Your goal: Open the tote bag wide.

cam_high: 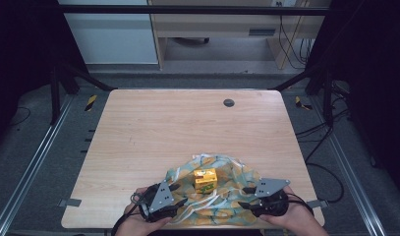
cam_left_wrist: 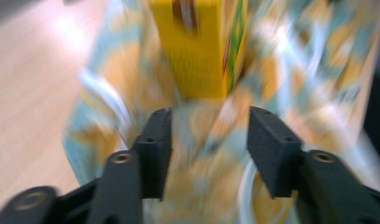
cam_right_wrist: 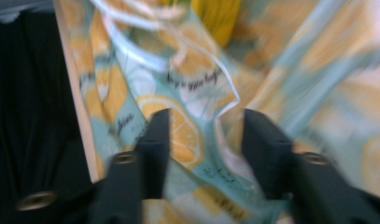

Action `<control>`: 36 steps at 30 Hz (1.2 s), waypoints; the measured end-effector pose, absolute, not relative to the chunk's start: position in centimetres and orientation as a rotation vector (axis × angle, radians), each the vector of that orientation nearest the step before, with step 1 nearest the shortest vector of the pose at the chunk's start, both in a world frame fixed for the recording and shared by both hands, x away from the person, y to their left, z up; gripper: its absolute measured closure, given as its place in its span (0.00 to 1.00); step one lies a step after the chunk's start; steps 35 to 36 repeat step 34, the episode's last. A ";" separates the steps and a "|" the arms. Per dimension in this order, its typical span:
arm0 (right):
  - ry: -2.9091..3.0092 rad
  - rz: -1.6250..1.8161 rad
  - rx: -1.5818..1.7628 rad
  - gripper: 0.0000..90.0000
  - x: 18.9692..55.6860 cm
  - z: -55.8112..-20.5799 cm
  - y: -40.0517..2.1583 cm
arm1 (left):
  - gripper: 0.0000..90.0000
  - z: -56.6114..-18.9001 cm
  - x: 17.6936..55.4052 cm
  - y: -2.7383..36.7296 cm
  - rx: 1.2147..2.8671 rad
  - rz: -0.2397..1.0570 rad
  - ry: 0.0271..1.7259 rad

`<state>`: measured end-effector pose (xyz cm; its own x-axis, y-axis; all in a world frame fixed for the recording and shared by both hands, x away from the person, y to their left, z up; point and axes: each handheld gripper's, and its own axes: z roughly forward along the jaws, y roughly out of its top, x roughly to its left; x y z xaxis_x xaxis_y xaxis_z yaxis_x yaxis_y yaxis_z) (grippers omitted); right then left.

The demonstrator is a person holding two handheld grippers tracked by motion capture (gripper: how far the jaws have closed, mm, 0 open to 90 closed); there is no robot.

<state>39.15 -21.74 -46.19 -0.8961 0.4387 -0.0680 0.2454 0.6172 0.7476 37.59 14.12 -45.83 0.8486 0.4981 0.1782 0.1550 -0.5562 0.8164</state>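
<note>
A small yellow carton [cam_high: 205, 179] stands upright in the middle of a crumpled cloth [cam_high: 227, 169] printed with lemon slices on pale blue, near the table's front edge. My left gripper [cam_high: 177, 194] lies at the cloth's left edge and points toward the carton. In the left gripper view the jaws of my left gripper [cam_left_wrist: 208, 135] stand apart over the cloth [cam_left_wrist: 108, 70], just short of the carton [cam_left_wrist: 199, 46]. My right gripper [cam_high: 244, 196] lies at the cloth's right edge. In the right gripper view my right gripper [cam_right_wrist: 206, 135] is open above a raised fold of the cloth [cam_right_wrist: 187, 93].
The wooden table [cam_high: 187, 123] has a round grey grommet [cam_high: 229, 103] near its far edge. The cloth reaches close to the table's front edge [cam_right_wrist: 73, 93]. Metal frame rails run along both sides, and cables lie on the floor at the right.
</note>
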 end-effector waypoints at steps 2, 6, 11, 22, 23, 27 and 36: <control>2.570 1.158 0.571 0.41 39.1 -45.6 -21.9 | 0.45 -44.6 37.5 14.0 2.084 0.491 0.470; 2.443 1.223 0.626 0.23 39.3 -43.1 -23.2 | 0.35 -42.5 38.2 14.1 2.030 0.505 0.505; 2.358 1.275 0.735 0.16 40.5 -42.0 -24.7 | 0.30 -41.3 40.2 15.4 1.998 0.524 0.604; 2.104 1.223 1.152 0.10 45.1 -44.2 -27.7 | 0.20 -42.4 45.0 23.1 1.925 0.713 0.965; 2.094 1.204 1.184 0.10 45.2 -44.7 -27.8 | 0.19 -42.9 45.3 23.9 1.926 0.741 1.001; 2.037 1.102 1.328 0.12 45.7 -46.8 -28.4 | 0.17 -44.9 45.6 26.0 1.974 0.811 1.103; 2.048 1.010 1.375 0.11 45.2 -48.4 -28.8 | 0.10 -46.0 46.0 27.1 2.000 0.779 1.149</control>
